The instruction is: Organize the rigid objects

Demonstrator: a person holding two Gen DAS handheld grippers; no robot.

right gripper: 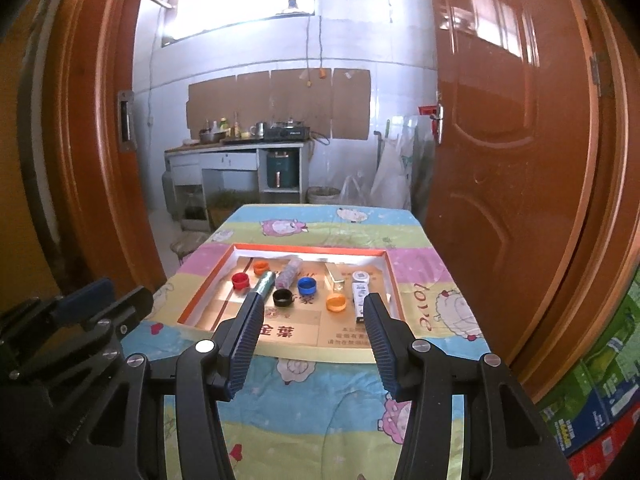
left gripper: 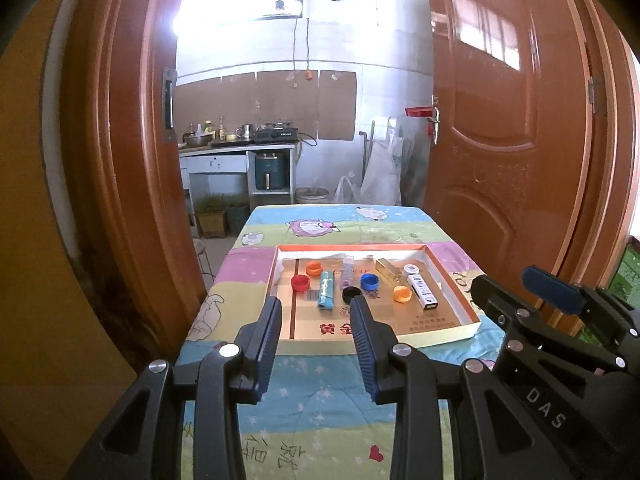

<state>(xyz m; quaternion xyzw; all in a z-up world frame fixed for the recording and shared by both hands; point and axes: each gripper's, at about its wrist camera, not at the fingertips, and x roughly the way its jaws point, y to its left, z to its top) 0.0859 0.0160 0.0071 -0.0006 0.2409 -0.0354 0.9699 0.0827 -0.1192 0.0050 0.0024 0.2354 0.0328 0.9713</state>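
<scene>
Ahead, a shallow cardboard tray (left gripper: 460,312) sits on the cartoon-print tablecloth (left gripper: 312,400), holding five bottle caps — red (left gripper: 300,282), orange (left gripper: 314,268), black (left gripper: 351,294), blue (left gripper: 369,281) and a second orange (left gripper: 402,294) — plus a teal lighter (left gripper: 326,290), a clear tube (left gripper: 347,276), a gold block (left gripper: 388,271) and what may be a white box (left gripper: 423,291). The left gripper (left gripper: 316,308) hangs short of the tray, jaws parted, empty. The right gripper (right gripper: 310,306) hovers wider apart, also holding nothing.
</scene>
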